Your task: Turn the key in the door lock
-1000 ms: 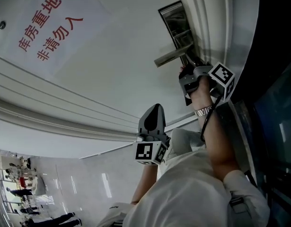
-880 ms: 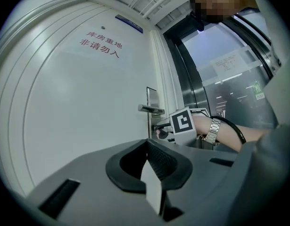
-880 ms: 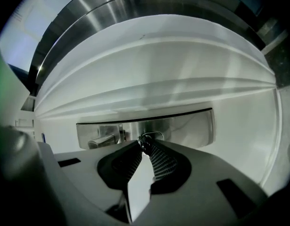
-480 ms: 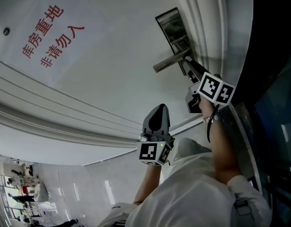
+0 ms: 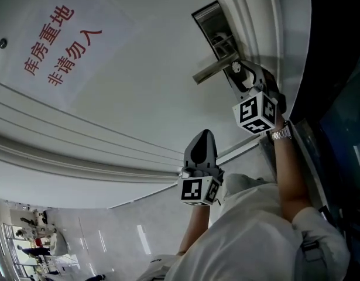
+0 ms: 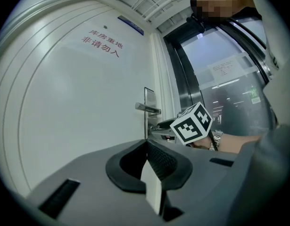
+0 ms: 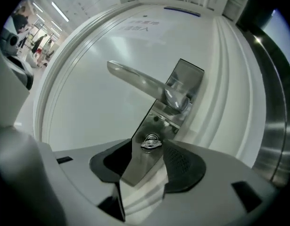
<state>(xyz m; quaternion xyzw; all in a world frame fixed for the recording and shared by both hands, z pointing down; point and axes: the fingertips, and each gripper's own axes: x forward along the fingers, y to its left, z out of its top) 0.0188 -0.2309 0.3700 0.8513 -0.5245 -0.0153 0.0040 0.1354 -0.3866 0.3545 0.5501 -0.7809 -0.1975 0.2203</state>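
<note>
A steel lock plate (image 7: 184, 85) with a lever handle (image 7: 135, 79) sits on the white door (image 5: 139, 86). Below the lever, a small silver key (image 7: 151, 143) sticks out of the lock. My right gripper (image 7: 149, 160) is held up to the plate with the key between its jaws. The jaws have just been opening and the pads (image 7: 183, 165) stand clear of the key. In the head view the right gripper (image 5: 235, 69) sits at the plate (image 5: 216, 36), its marker cube (image 5: 254, 113) below it. My left gripper (image 5: 201, 149) hangs back from the door, shut and empty.
A sign with red characters (image 5: 60, 40) is on the door at the upper left. Door-frame mouldings (image 5: 264, 22) and a dark glass panel (image 5: 343, 110) lie to the right. The right arm wears a wristwatch (image 5: 280, 134). People stand far off (image 5: 33, 252) at the bottom left.
The right gripper has rolled about its own axis at the lock, so its marker cube now hangs below it, and its jaws have opened. The left gripper has stayed put.
</note>
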